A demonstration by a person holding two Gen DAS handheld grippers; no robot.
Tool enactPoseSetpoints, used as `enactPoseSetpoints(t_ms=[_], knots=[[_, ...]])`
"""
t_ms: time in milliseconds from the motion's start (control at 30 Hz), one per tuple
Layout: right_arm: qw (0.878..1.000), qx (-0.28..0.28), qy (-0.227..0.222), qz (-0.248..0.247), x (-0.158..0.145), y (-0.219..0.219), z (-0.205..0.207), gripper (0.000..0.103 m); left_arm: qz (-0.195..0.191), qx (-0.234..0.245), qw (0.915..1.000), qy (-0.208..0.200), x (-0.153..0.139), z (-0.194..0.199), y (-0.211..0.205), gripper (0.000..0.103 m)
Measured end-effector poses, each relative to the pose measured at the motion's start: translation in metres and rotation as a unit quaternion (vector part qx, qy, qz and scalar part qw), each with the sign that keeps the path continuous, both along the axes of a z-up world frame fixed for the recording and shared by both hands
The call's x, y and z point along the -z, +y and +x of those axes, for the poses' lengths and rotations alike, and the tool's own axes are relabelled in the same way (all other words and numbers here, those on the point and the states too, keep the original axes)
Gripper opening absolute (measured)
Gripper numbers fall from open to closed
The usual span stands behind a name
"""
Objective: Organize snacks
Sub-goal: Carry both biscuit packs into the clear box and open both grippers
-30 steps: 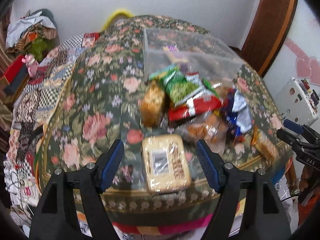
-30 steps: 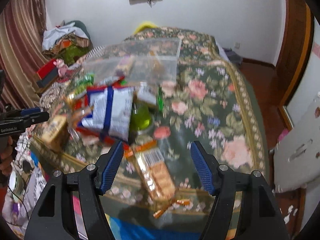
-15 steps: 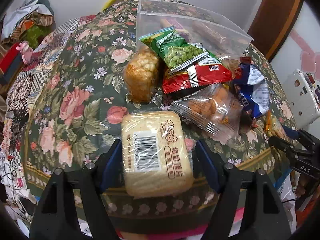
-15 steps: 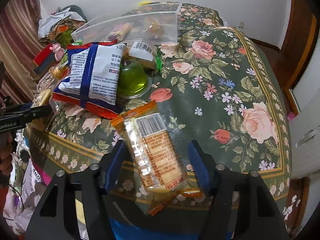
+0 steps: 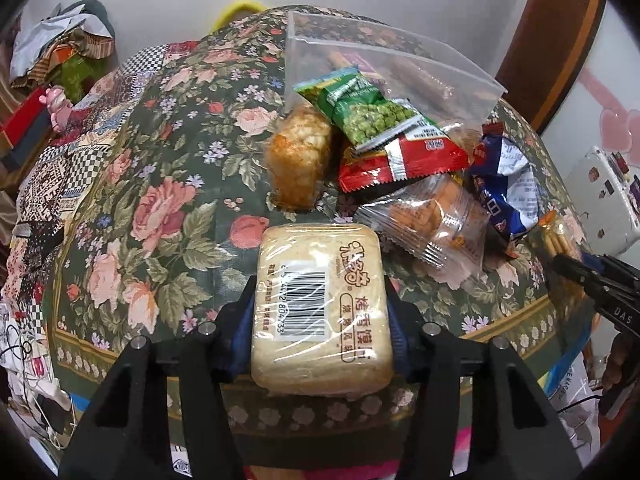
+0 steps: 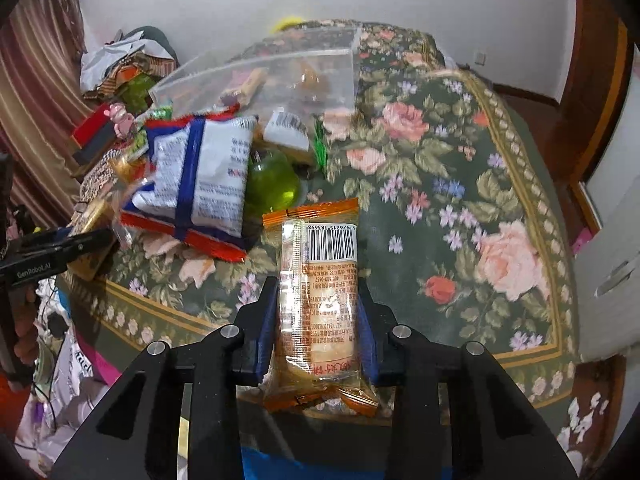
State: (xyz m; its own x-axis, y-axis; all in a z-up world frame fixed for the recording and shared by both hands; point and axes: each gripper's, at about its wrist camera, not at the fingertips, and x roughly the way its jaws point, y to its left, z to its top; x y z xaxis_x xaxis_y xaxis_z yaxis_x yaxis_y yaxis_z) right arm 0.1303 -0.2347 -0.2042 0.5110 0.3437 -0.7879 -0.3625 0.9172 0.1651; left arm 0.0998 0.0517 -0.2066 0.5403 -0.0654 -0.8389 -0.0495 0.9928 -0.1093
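While pinched: barcoded cracker packet [image 6: 320, 304], "GenRoboAI" gripper [image 6: 60, 252].

Floral-clothed table [image 5: 160, 208] bears snack packets [image 5: 400, 160] and zip bag [image 5: 420, 68].

Dim, even indoor light, glare on shiny wrappers, strong fisheye bending with dark corners, slight blur in right view.

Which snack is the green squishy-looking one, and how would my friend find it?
Start at the big clear plastic bag at the far end of the flowery cloth. Come toward the near edge to the white-and-blue packet; the green jelly cup sits at that packet's right. It is the only see-through, shiny green dome; everything around it is a printed wrapper.
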Motion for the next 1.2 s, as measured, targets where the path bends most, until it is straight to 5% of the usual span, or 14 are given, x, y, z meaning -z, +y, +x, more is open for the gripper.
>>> enactPoseSetpoints(t_ms=[533,1200], knots=[[0.994,-0.017,-0.099,0.030,-0.071,0.022,0.019,0.032,-0.002,-0.020,0.9955,-0.093,-0.076,0.004,0.014,0.055],[0.985,-0.029,-0.165,0.040,-0.114,0.069,0.094,0.032,0.005,-0.010,0.9886,-0.150,-0.125,0.100,0.012,0.055]])
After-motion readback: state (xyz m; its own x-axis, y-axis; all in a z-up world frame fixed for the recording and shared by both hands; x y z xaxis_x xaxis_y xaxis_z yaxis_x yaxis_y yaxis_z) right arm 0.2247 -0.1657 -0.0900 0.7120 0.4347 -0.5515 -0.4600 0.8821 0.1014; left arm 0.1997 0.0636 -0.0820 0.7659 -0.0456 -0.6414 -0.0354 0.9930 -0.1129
